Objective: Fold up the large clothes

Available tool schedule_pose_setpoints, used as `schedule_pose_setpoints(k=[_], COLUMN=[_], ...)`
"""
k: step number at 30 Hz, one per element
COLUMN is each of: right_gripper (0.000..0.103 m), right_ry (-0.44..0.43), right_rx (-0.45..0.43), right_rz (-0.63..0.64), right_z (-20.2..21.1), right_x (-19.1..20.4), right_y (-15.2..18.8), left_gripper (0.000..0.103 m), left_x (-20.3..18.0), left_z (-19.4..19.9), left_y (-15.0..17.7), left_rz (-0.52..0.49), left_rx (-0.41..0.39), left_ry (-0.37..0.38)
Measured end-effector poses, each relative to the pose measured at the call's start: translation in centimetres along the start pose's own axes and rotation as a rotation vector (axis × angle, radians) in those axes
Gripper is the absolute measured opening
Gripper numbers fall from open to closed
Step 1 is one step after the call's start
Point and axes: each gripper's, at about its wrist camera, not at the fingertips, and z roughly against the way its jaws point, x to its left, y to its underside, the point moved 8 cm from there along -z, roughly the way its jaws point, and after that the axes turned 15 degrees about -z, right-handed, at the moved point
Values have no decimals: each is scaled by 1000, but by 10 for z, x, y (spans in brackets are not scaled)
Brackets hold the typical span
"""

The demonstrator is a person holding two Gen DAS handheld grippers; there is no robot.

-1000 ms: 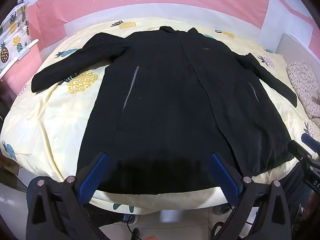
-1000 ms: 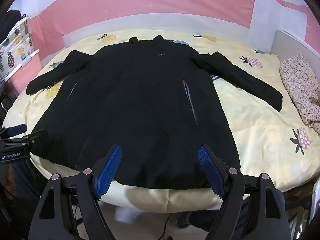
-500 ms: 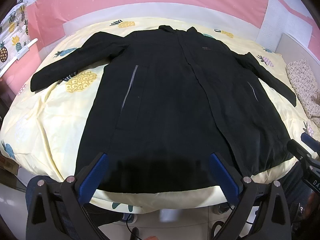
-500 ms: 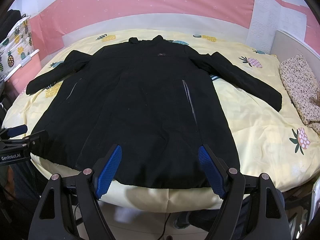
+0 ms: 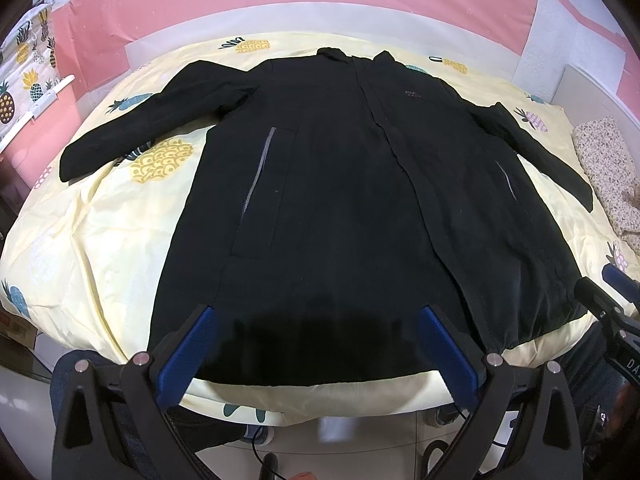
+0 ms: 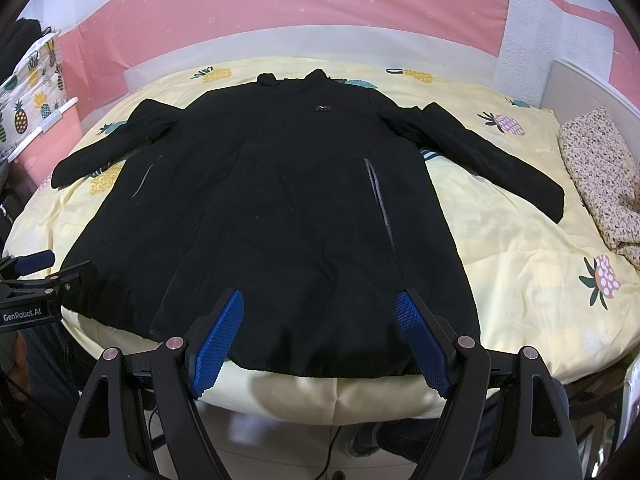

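Observation:
A long black coat point(image 5: 340, 200) lies flat, front up, on the bed, collar at the far side and both sleeves spread out; it also shows in the right wrist view point(image 6: 280, 208). My left gripper point(image 5: 316, 316) is open and empty, hovering just above the near hem, left of centre. My right gripper point(image 6: 320, 304) is open and empty above the near hem, right of centre. Each gripper shows at the edge of the other's view: the right one point(image 5: 612, 300) and the left one point(image 6: 32, 276).
The bed carries a yellow pineapple-print sheet point(image 6: 520, 264). A folded speckled cloth point(image 6: 600, 188) lies at the bed's right edge. A pink wall point(image 5: 280, 0) stands behind, a white rail with pineapple fabric point(image 5: 24, 92) on the left, and floor with cables point(image 5: 260, 452) below.
Both grippers have shifted slightly; the coat appears a touch lower and nearer in both views. The coat itself has not moved and both grippers stay open.

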Motion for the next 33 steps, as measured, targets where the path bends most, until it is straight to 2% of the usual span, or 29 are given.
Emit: schedule_pose_setpoints(k=[33], right_gripper=[79], right_ry=[2], right_rx=[4], right_rz=[0], right_z=[-2], right_x=[1], right_y=[0], left_gripper=[102], left_x=[-1], left_z=[-3], left_y=[4], left_rz=[2], left_rx=[5], left_ry=[6])
